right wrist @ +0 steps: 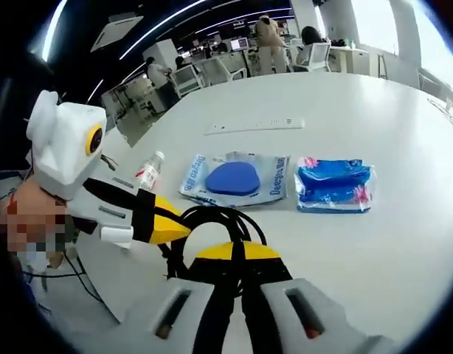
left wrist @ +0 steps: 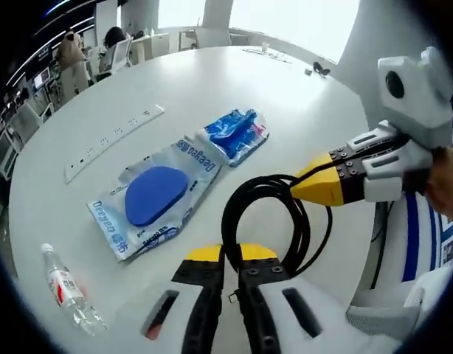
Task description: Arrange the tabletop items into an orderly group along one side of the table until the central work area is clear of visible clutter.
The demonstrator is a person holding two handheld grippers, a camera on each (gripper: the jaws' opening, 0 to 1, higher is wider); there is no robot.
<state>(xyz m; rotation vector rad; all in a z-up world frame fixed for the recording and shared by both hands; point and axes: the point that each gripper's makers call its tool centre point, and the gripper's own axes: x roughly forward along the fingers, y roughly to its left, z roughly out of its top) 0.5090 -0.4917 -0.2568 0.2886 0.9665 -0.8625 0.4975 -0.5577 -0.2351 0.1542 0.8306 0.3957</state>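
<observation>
A coiled black cable [left wrist: 237, 203] lies at the near edge of the white round table [left wrist: 212, 81]. My left gripper [left wrist: 230, 254] is shut on the coil's near side. My right gripper [left wrist: 315, 186] comes in from the right, its yellow tips pinched on the coil's far side. In the right gripper view the same cable [right wrist: 212, 217] loops just beyond my right gripper [right wrist: 234, 252], and the left gripper [right wrist: 178, 225] meets it from the left. Beyond the cable lie a clear bag with a blue oval pad [left wrist: 156, 195] and a blue packet [left wrist: 234, 133].
A small water bottle [left wrist: 68, 291] lies on its side at the left near the table edge. A long white power strip [left wrist: 112, 140] lies farther back. People and office chairs [left wrist: 119, 48] are beyond the table. A person's hand [right wrist: 35, 221] holds the left gripper.
</observation>
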